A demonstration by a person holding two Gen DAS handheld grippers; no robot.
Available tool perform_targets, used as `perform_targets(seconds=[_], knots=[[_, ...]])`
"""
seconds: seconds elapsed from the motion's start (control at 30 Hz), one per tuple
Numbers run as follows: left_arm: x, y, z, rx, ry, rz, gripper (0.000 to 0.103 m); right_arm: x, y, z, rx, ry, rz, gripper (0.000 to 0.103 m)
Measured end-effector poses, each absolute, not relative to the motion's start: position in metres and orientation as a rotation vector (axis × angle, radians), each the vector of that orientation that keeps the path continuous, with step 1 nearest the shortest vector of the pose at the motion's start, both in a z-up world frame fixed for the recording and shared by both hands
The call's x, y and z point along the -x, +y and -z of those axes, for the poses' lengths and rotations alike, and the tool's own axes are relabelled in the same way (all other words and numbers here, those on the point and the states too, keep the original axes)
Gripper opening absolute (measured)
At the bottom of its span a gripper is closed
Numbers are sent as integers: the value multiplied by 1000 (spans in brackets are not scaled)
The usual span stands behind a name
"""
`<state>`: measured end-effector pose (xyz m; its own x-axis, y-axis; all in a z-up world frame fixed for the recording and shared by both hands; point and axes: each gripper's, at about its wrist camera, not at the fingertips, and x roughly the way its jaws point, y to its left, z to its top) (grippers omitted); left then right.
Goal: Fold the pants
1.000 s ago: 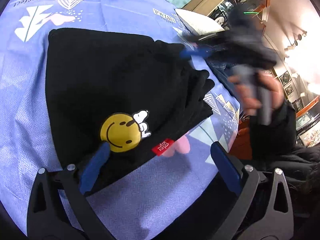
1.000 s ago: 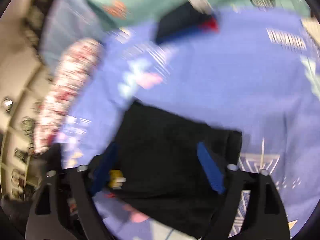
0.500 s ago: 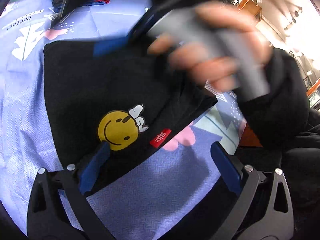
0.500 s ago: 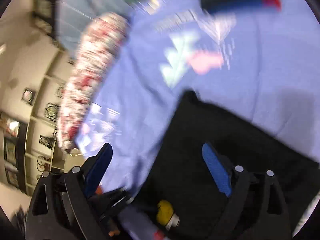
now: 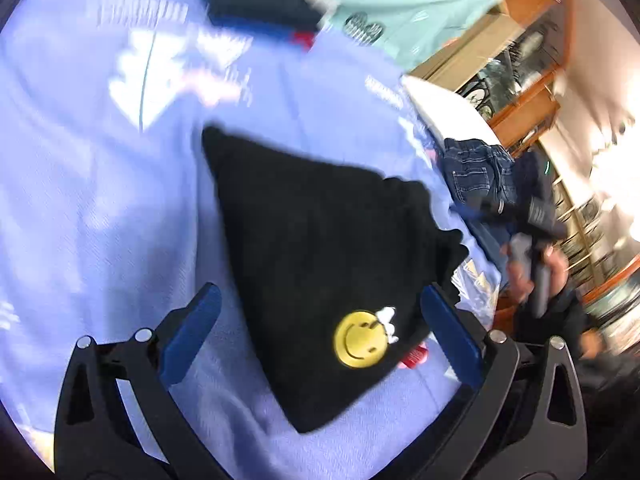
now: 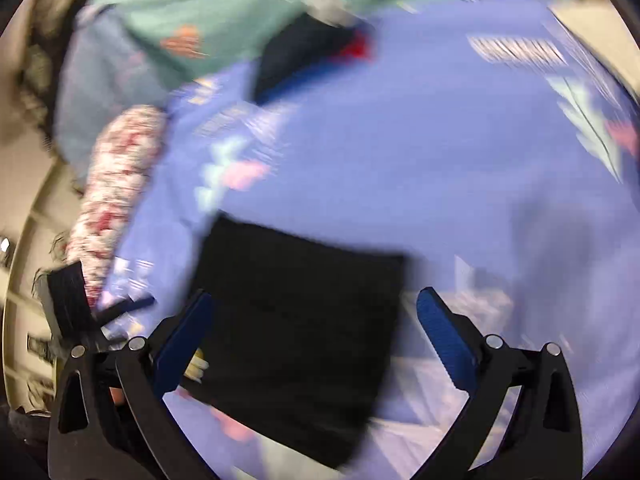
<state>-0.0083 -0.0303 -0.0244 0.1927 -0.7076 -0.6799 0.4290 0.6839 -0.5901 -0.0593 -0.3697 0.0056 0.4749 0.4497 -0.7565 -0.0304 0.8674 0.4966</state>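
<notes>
Black folded pants (image 5: pixel 320 248) with a yellow smiley patch (image 5: pixel 361 339) lie on the lilac printed sheet (image 5: pixel 100 200). My left gripper (image 5: pixel 320 320) is open and empty, held above the near end of the pants. The pants also show in the right wrist view (image 6: pixel 296 332), blurred. My right gripper (image 6: pixel 316 328) is open and empty above them. In the left wrist view the right gripper (image 5: pixel 536 220) is at the bed's right edge, held by a hand.
A stack of folded dark clothes (image 5: pixel 256 0) lies at the far end of the sheet, also in the right wrist view (image 6: pixel 308 48). Blue jeans (image 5: pixel 476 168) and a white pillow (image 5: pixel 444 104) lie at the right. A floral roll (image 6: pixel 112 192) lies at the left edge.
The right gripper and hand have pulled back from over the pants to the bed's right edge. My left gripper has backed away and swung left, so the pants now sit between its fingers.
</notes>
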Motion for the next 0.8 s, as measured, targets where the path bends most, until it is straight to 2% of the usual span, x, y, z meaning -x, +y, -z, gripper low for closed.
perform_targets(seconds=[0.07, 0.2, 0.33, 0.57, 0.8], knots=[[-2, -43, 37, 289, 1166, 824, 101, 63, -381, 26, -526, 1129, -318, 102], [-15, -63, 53, 239, 1232, 838, 101, 58, -366, 56, -601, 1140, -467, 102], [-21, -64, 55, 248, 1252, 844, 101, 44, -346, 58, -554, 1153, -530, 102], [-34, -73, 55, 274, 1267, 832, 101, 46, -384, 66, -792, 1255, -615, 102], [-41, -82, 56, 257, 1258, 836, 101, 74, -380, 58, -732, 1337, -640, 102]])
